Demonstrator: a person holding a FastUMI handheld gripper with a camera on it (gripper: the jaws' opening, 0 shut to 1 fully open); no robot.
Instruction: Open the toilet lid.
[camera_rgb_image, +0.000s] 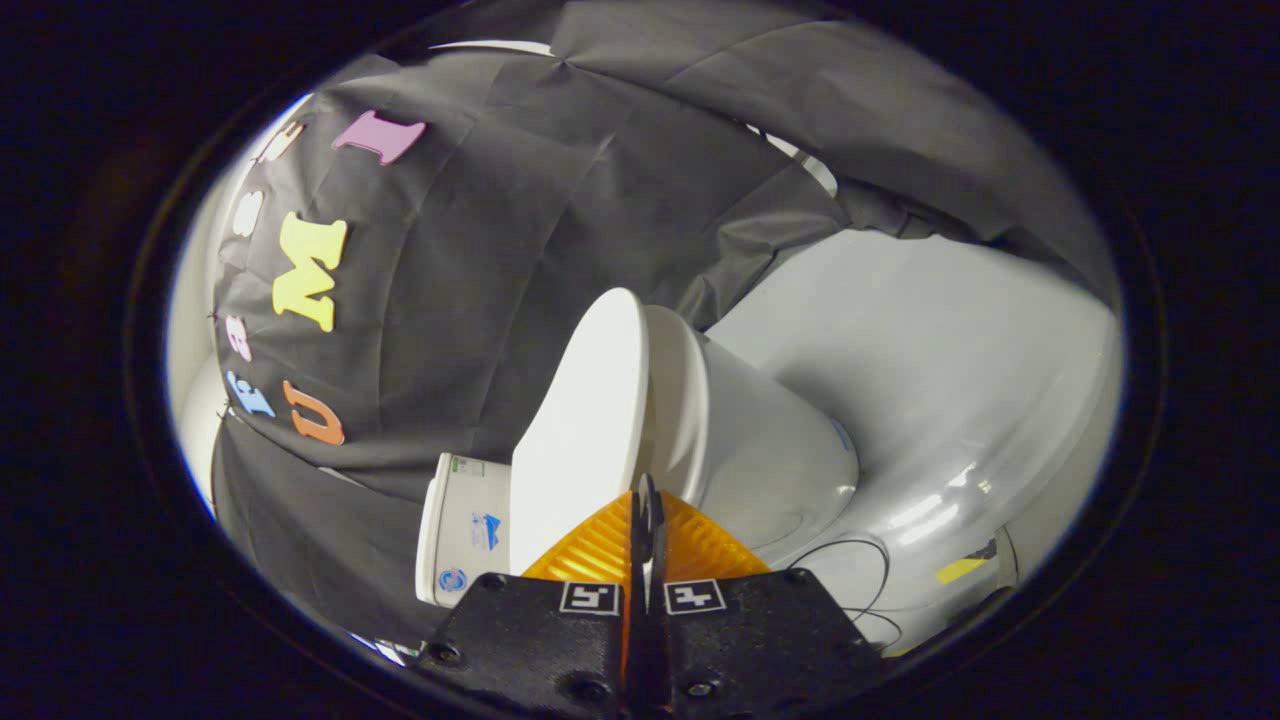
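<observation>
Gripper (645, 500): fingers lying pressed together, tips meeting with no gap between them, gripping nothing; pointing at the near edge of the toilet, tips just short of the slit between lid and seat; whether touching the porcelain, cannot tell.

Toilet lid (585, 420): white, standing raised off the seat, showing just ahead of the fingertips and to their left; leaning toward the tank.

Toilet seat (678, 400): white ring, sitting just right of the lid, on the bowl.

Toilet bowl (770, 460): white, bulging right of the seat, beyond the fingers.

Tank (465, 530): white, lying left of the lid, bearing small stickers.

Floor (950, 400): pale grey, glossy, spreading to the right; thin black cable (860, 560) looping across it near the bowl; yellow tape (958, 570) lying further right.

Booth wall (480, 280): black cloth, hanging behind the toilet.
</observation>
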